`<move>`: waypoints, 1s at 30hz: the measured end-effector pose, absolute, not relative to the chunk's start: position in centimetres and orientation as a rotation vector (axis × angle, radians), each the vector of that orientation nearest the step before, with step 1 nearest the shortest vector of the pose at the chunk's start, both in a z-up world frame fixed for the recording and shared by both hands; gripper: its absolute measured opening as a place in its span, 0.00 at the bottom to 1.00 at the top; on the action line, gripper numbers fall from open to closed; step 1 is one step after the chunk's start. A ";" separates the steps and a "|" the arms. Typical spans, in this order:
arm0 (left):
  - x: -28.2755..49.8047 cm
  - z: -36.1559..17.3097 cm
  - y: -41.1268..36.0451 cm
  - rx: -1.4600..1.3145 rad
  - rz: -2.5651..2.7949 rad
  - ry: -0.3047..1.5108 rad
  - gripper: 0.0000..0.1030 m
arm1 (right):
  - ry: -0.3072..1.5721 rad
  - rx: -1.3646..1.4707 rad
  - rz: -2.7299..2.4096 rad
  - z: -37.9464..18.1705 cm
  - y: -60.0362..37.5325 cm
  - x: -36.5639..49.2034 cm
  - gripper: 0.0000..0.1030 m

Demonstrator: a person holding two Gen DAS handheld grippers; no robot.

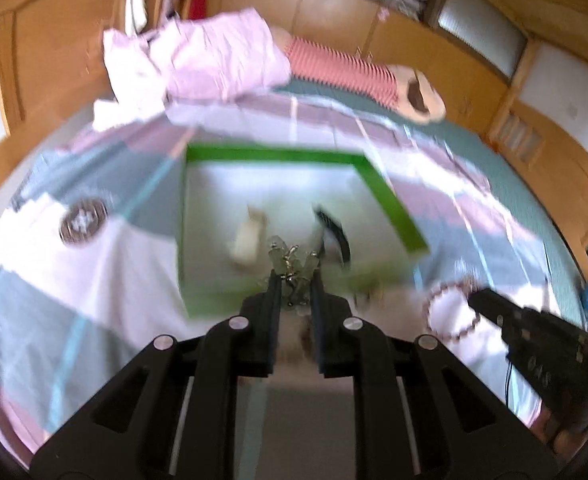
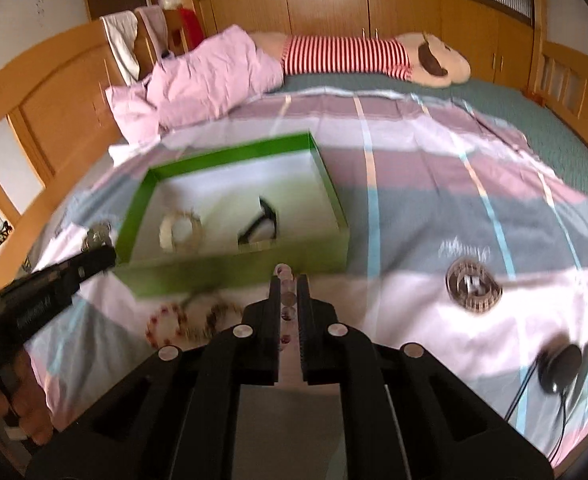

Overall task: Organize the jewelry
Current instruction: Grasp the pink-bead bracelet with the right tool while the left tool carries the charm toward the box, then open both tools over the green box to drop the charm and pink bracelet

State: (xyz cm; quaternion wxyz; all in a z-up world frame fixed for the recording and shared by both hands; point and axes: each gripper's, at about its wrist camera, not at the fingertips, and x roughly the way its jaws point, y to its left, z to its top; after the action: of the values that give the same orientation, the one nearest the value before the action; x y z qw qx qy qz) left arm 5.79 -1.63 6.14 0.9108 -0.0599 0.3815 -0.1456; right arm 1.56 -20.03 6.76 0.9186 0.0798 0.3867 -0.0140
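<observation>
A green box (image 1: 389,200) (image 2: 329,184) with a white inside sits on the bed. In it lie a pale bracelet (image 1: 248,236) (image 2: 180,232) and a black band (image 1: 333,228) (image 2: 264,220). My left gripper (image 1: 295,276) is shut on a pale green stone and metal bracelet (image 1: 292,264), held at the box's near edge; it shows at the left in the right wrist view (image 2: 98,236). My right gripper (image 2: 288,280) is shut on a pink bead bracelet (image 2: 286,300) in front of the box. A red bead bracelet (image 1: 453,312) (image 2: 166,322) and a brown bead bracelet (image 2: 222,314) lie on the sheet.
The bed has a striped sheet (image 2: 433,208) with round logos (image 2: 473,286). A pink quilt (image 2: 214,76) and a striped plush toy (image 2: 373,58) lie at the far side. A black round device with a cable (image 2: 559,364) lies at the right. Wooden cupboards surround the bed.
</observation>
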 end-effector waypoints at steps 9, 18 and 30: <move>12.2 6.1 -3.5 -0.081 -0.156 0.689 0.14 | 0.764 0.091 -0.034 6.8 -18.9 8.2 0.08; 16.3 3.1 -3.7 0.013 -0.124 0.723 0.14 | 0.762 0.091 -0.037 4.2 -17.7 14.6 0.08; 17.7 -0.7 -5.8 0.106 -0.171 0.862 0.30 | 0.883 0.118 -0.061 0.4 -18.1 16.1 0.24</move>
State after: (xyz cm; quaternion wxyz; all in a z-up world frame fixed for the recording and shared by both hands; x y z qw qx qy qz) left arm 17.75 -5.80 -0.71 0.9037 0.0515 0.4170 -0.0825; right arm 16.11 -18.06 0.43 0.9019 0.0572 0.4270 -0.0295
